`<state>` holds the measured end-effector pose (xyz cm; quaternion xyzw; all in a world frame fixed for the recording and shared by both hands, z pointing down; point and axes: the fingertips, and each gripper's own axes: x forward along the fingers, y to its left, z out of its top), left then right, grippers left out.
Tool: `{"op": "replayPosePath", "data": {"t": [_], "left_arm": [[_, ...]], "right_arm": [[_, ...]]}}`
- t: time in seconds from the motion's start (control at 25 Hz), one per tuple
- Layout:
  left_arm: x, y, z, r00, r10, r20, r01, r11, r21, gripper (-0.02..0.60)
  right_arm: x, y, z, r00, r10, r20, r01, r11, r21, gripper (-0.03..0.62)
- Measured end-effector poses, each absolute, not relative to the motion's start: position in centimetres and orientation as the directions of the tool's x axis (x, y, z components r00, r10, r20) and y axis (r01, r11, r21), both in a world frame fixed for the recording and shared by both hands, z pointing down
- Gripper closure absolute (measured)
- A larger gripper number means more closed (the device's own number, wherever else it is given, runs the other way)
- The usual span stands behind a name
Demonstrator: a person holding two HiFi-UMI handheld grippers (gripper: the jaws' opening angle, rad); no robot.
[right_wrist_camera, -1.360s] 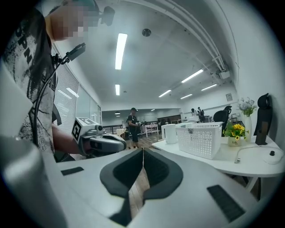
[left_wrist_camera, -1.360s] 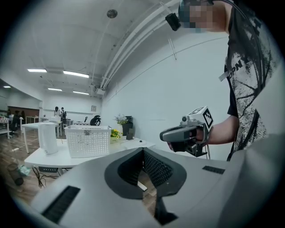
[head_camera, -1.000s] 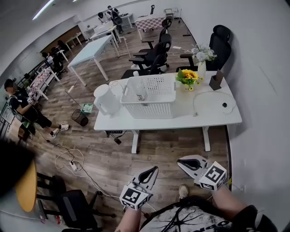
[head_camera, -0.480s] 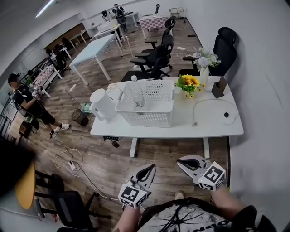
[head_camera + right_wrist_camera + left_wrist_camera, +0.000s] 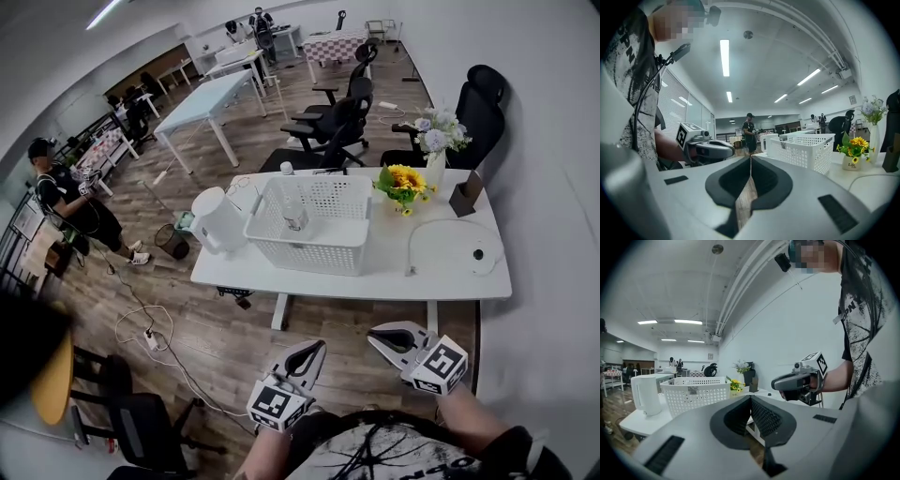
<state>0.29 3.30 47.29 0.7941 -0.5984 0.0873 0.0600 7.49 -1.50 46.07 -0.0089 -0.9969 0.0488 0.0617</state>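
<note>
The 2 claws hang side by side over the wooden floor (image 5: 216, 328), left claw (image 5: 314, 349) and right claw (image 5: 380, 335), each with jaws pressed together on nothing. Ahead, well apart from both, the white basket (image 5: 319, 246) (a bottle (image 5: 294, 214) inside) sits on the desk (image 5: 375, 281) between the white kettle (image 5: 217, 220) and the sunflowers (image 5: 405, 181).

Grey left gripper (image 5: 317, 347), right gripper (image 5: 375, 331), marker cubes (image 5: 273, 405); white T-shirt (image 5: 375, 459), black splatter print.

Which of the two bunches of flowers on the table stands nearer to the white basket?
The yellow sunflowers, close beside the white basket; the pale bunch in the tall vase stands farther off.
</note>
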Motion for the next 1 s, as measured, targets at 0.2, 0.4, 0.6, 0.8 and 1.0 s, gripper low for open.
{"op": "replayPosePath", "data": {"t": [0.2,0.4,0.6,0.8,1.0], "left_arm": [[-1.9,2.4,47.7,0.253,-0.945,0.209,-0.966,-0.259,-0.001,0.571],[-4.5,0.4,47.2,0.276,-0.941,0.194,-0.958,-0.285,-0.018,0.571],[-8.6,-2.1,46.3,0.314,-0.933,0.175,-0.946,-0.323,-0.026,0.571],[-13.0,-4.4,45.6,0.366,-0.914,0.177,-0.925,-0.378,-0.04,0.571],[-17.3,-5.9,45.2,0.404,-0.897,0.182,-0.907,-0.418,-0.048,0.571]], "right_arm": [[5.3,-2.4,46.3,-0.992,0.027,0.12,0.015,0.995,-0.097,0.571],[2.6,-4.2,46.1,-0.994,0.009,0.113,0.0,0.997,-0.079,0.571],[-1.1,-6.1,45.4,-0.994,-0.035,0.104,-0.043,0.996,-0.074,0.571],[-5.3,-7.9,44.0,-0.994,-0.083,0.077,-0.087,0.995,-0.057,0.571],[-9.2,-8.8,43.7,-0.989,-0.127,0.078,-0.131,0.99,-0.05,0.571]]}}
